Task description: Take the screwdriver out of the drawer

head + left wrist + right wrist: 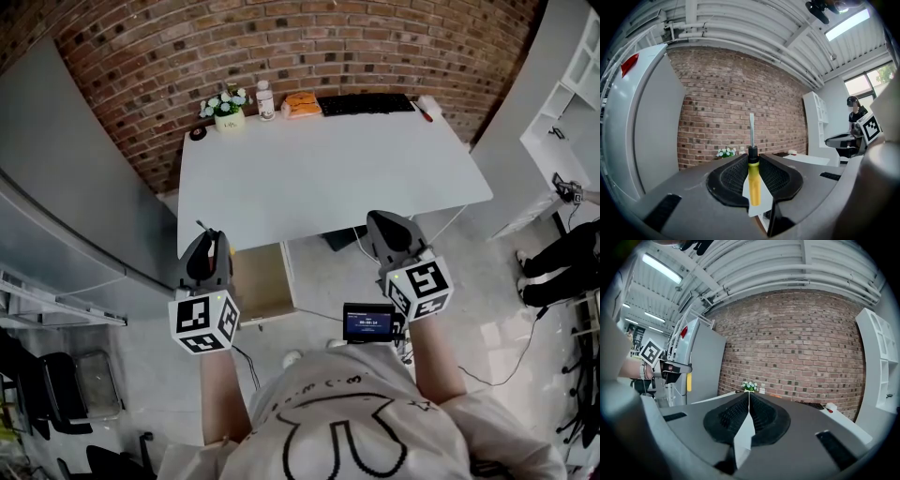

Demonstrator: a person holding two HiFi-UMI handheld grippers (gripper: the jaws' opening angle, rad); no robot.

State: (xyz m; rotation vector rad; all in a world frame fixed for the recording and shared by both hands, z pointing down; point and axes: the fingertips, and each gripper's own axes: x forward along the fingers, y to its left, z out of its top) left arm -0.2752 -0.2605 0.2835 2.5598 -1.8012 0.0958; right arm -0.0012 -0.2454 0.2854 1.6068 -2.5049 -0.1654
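Left gripper (752, 159) has the screwdriver (754, 183) clamped by its handle between the jaws, shaft standing upright, flat tip up.

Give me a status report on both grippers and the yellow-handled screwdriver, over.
Left gripper shut on yellow-handled screwdriver, blade past jaw tips. Screwdriver out of open wooden drawer. Right gripper shut, empty. White table edge just ahead.

screwdriver (753, 182): yellow handle, upright, clamped in left tongs (752, 158) | drawer (262, 281): open
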